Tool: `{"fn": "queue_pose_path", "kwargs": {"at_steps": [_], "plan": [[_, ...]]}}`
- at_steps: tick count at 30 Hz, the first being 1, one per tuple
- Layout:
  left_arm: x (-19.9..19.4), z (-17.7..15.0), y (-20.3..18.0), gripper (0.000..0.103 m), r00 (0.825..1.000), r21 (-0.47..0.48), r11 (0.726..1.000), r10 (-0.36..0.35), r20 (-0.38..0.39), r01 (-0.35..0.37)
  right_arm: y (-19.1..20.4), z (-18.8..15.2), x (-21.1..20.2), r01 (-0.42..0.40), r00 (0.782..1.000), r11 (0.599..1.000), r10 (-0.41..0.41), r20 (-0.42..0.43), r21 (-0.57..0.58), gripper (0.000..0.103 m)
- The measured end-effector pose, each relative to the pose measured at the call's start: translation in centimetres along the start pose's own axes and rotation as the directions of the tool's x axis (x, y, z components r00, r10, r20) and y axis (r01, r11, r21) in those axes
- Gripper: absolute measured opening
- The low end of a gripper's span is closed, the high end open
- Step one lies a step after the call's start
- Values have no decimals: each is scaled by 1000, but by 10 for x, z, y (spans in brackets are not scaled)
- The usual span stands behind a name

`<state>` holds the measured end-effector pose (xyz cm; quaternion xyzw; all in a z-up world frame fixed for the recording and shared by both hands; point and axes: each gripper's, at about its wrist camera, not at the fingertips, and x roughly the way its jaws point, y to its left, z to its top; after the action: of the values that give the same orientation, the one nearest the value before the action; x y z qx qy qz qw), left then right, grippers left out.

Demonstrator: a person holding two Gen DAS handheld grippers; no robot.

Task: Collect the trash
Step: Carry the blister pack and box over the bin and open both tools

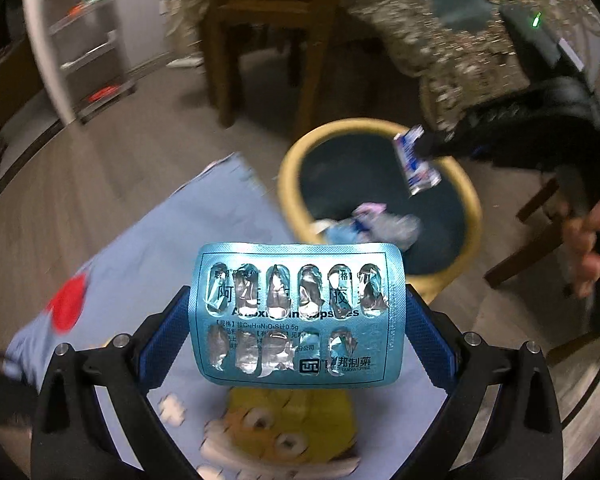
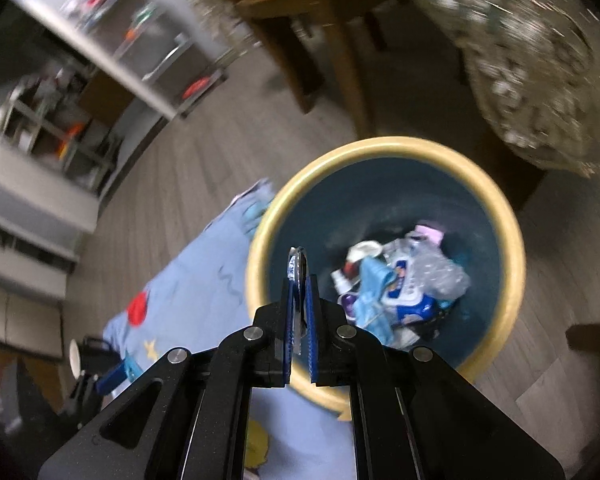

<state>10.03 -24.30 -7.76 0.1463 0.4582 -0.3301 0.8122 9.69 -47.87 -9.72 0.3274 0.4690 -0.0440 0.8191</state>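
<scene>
My left gripper (image 1: 298, 320) is shut on an empty blue pill blister pack (image 1: 296, 314), gripped by its two side edges above the blue mat. A round bin with a yellow rim (image 1: 288, 168) and dark inside stands just beyond it and holds several crumpled wrappers (image 1: 376, 224). My right gripper (image 2: 300, 280) is shut on a thin blue-and-white wrapper (image 2: 296, 264), seen edge-on, over the near rim of the bin (image 2: 256, 248). The left wrist view shows that wrapper (image 1: 414, 160) hanging over the bin's right side from the right gripper (image 1: 424, 146).
A light blue mat (image 1: 160, 248) with a red circle and a yellow cartoon figure covers the floor in front of the bin. A wooden chair (image 1: 268, 40) and a table with a patterned cloth (image 1: 440, 40) stand behind. A white shelf unit (image 1: 80, 40) is at far left.
</scene>
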Motion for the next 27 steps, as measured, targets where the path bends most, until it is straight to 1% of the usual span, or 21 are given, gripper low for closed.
{"fn": "queue_pose_path", "kwargs": {"at_steps": [1, 4, 9, 13, 16, 17, 19, 20, 23, 25, 27], "plan": [[5, 8, -6, 96, 1000, 13, 1000, -16, -2, 16, -7, 3, 0, 0, 1000, 1000, 0, 3, 21, 8], [23, 31, -24, 97, 999, 55, 998, -35, -25, 37, -30, 10, 1, 10, 1000, 996, -11, 12, 83, 8], [46, 53, -40, 97, 999, 130, 991, -27, -27, 30, -59, 16, 4, 22, 999, 987, -27, 28, 158, 8], [61, 65, -50, 97, 1000, 169, 985, -20, -22, 24, -65, 17, 9, 19, 999, 986, -23, 23, 167, 8], [69, 70, -52, 97, 999, 177, 984, -21, -27, 25, -62, 18, 10, 28, 999, 989, -32, 24, 147, 10], [70, 70, -52, 97, 999, 176, 984, -24, -24, 28, -62, 19, 10, 30, 999, 989, -33, 23, 142, 12], [71, 70, -51, 97, 999, 173, 984, -28, -17, 31, -61, 19, 10, 28, 999, 990, -31, 24, 140, 22], [71, 70, -51, 97, 999, 171, 985, -29, -16, 31, -62, 18, 9, 31, 999, 989, -35, 27, 142, 30], [74, 69, -50, 97, 999, 167, 985, -32, -25, 36, -60, 18, 9, 21, 999, 989, -26, 33, 148, 32], [73, 68, -50, 97, 999, 171, 985, -28, -22, 32, -58, 19, 10, 7, 1000, 990, -11, 26, 141, 35], [72, 68, -51, 97, 1000, 180, 983, -21, -17, 24, -55, 18, 9, -22, 1000, 991, 19, 22, 132, 49]]}}
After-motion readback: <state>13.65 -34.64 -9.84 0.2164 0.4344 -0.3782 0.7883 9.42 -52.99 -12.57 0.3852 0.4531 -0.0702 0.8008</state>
